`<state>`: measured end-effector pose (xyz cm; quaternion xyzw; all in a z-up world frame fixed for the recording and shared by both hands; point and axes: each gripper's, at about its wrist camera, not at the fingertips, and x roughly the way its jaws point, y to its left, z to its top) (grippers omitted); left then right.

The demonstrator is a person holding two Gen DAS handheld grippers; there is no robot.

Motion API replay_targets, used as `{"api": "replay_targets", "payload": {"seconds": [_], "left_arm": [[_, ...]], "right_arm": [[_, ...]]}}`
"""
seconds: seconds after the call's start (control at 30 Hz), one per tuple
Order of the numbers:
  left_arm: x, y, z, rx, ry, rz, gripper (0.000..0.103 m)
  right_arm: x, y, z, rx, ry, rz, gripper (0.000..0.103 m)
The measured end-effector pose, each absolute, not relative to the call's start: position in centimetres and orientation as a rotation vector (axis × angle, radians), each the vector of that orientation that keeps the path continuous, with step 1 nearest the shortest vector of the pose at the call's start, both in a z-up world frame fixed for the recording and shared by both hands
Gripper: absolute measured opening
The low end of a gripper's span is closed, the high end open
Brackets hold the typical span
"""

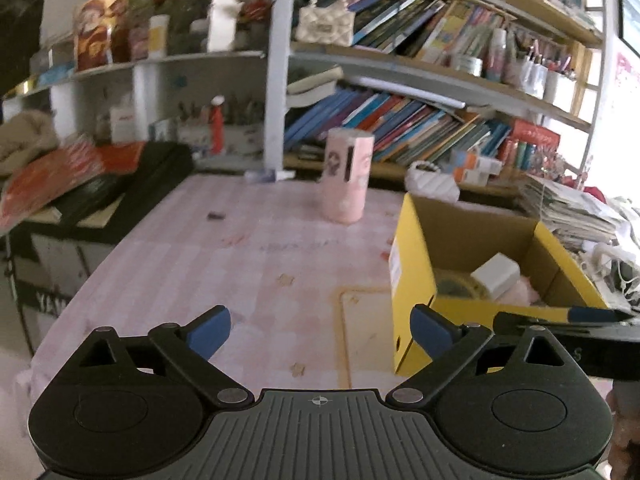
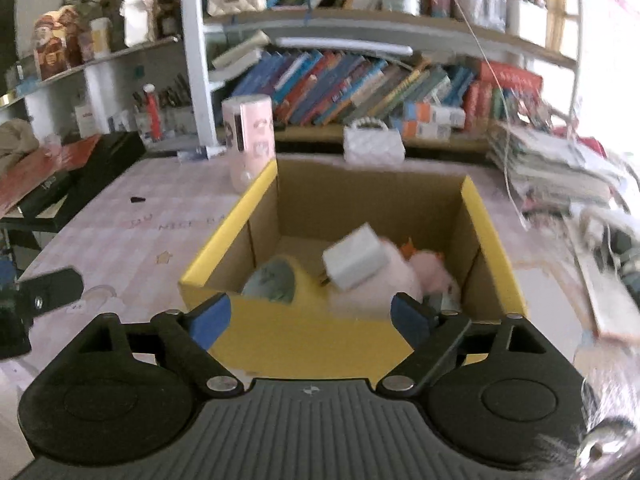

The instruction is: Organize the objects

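Note:
A yellow cardboard box (image 2: 248, 204) stands open on the pink table (image 2: 132, 236). Inside lie a white charger block (image 2: 356, 258), a pink plush toy (image 2: 400, 276) and a round yellow tape roll (image 2: 276, 280). My right gripper (image 2: 310, 322) is open and empty, just in front of the box's near wall. My left gripper (image 1: 320, 330) is open and empty over the table, left of the same box (image 1: 412, 264). The charger (image 1: 496, 274) and the tape roll (image 1: 456, 286) show in the box in the left wrist view too. The right gripper's body (image 1: 568, 330) shows at the right edge.
A pink cylindrical holder (image 1: 348, 176) stands on the table behind the box; it also shows in the right wrist view (image 2: 250, 144). A small dark cap (image 2: 138, 200) lies on the table. Bookshelves (image 2: 360, 84) line the back. Paper stacks (image 2: 560, 168) sit right, black cases (image 1: 132, 188) left.

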<state>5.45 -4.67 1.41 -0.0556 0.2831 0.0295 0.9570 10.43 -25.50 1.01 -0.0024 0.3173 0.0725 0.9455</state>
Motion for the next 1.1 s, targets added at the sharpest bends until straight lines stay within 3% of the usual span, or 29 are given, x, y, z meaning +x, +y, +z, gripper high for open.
{"api": "replay_targets", "payload": {"seconds": [0.53,1.1], "left_arm": [[0.5,-3.5,-0.3,-0.056,0.652,0.072,0.101],[-0.6,-3.1,0.2,0.000,0.631,0.124,0.101]], "right_arm": [[2.6,-23.2,-0.2,-0.053,0.653,0.076,0.103],[1.1,-22.4,-0.7,-0.023,0.666,0.073,0.103]]}}
